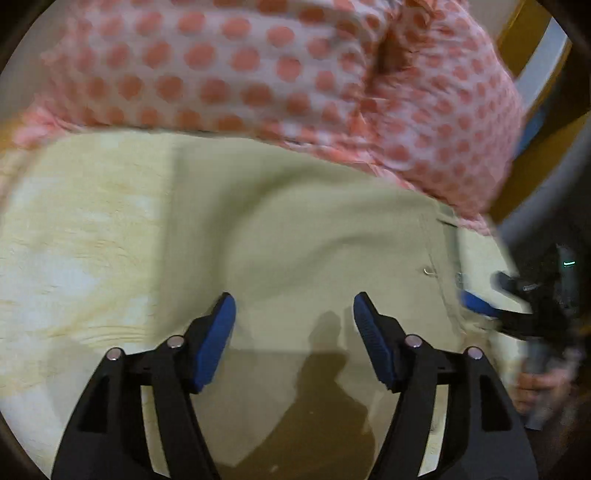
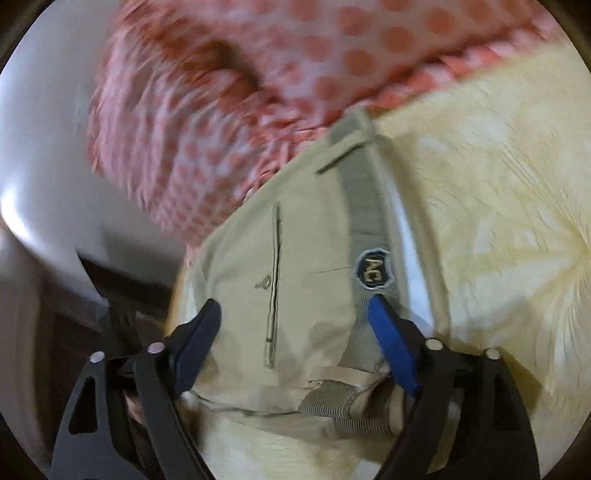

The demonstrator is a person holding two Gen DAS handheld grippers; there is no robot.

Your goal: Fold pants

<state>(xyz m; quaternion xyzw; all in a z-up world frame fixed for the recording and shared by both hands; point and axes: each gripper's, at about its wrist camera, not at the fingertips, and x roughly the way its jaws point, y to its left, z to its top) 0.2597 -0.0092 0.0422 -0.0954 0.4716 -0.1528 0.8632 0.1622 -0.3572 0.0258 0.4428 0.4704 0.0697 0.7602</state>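
Khaki pants (image 1: 314, 229) lie flat on a pale yellow bedspread (image 1: 81, 229). My left gripper (image 1: 294, 308) is open just above the pants' cloth, holding nothing. In the right wrist view the pants' waistband (image 2: 364, 206) with a round label (image 2: 373, 272) and a back pocket slit (image 2: 275, 280) show. My right gripper (image 2: 295, 314) is open, its jaws astride the waistband end of the pants (image 2: 236, 280). It also shows at the right edge of the left wrist view (image 1: 480, 301), by the waistband.
A pink and white polka-dot pillow (image 1: 258, 62) lies along the far edge of the pants, also in the right wrist view (image 2: 229, 110). Wooden furniture (image 1: 524, 33) stands at the far right. A white rounded surface (image 2: 44, 147) lies to the left in the right wrist view.
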